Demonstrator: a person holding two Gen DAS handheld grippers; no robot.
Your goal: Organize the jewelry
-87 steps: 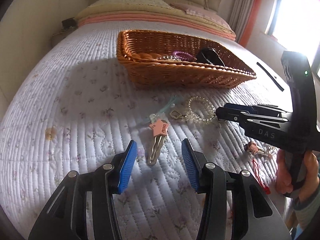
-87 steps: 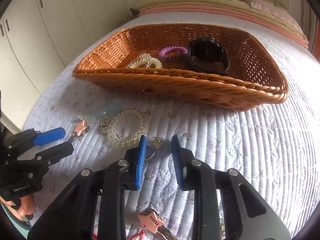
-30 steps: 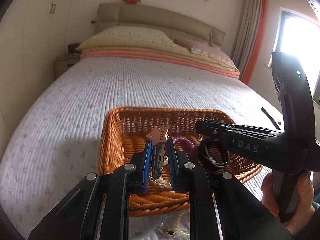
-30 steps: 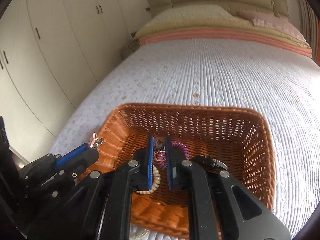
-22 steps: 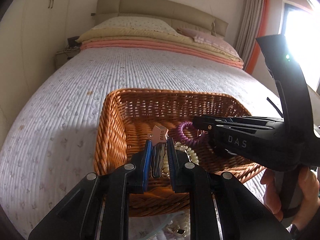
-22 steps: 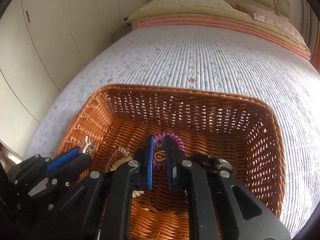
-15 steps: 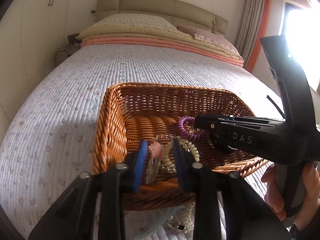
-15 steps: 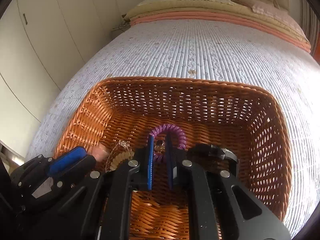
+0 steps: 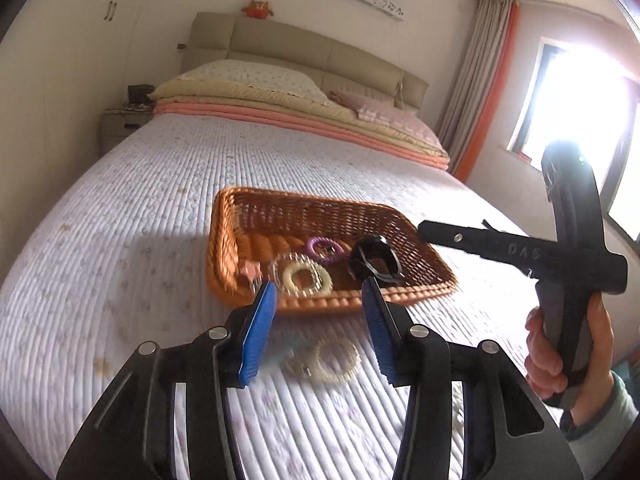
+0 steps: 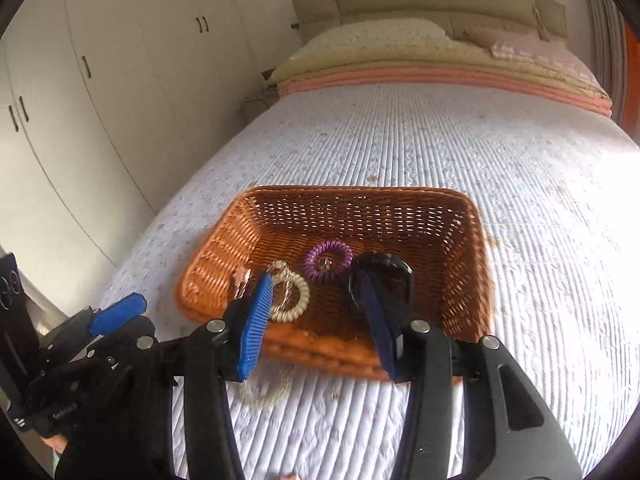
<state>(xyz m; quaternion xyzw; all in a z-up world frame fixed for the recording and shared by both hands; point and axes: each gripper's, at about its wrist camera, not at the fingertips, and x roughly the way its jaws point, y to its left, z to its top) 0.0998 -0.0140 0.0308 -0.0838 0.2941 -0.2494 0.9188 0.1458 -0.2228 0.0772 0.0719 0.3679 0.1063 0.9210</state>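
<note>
Both hand-held grippers are hanging with their jaws spread wide and nothing between them: my left hand-held gripper (image 9: pixel 318 332) and my right hand-held gripper (image 10: pixel 316 324) are hovering over the near edge of the wicker basket (image 10: pixel 468 280) on the bed (image 10: pixel 540 184), clear of its rim so nothing gets knocked. Inside the basket I am seeing the pink hair clip (image 10: pixel 241 278), the cream coil bracelet (image 10: pixel 290 300), the purple coil tie (image 10: pixel 328 266) and the black watch (image 10: pixel 384 274), gathered at its near side. A clear beaded bracelet (image 9: pixel 336 360) is lying on the quilt just in front of the basket, so I am judging it the next pick, with both sets of jaws ready for it.
</note>
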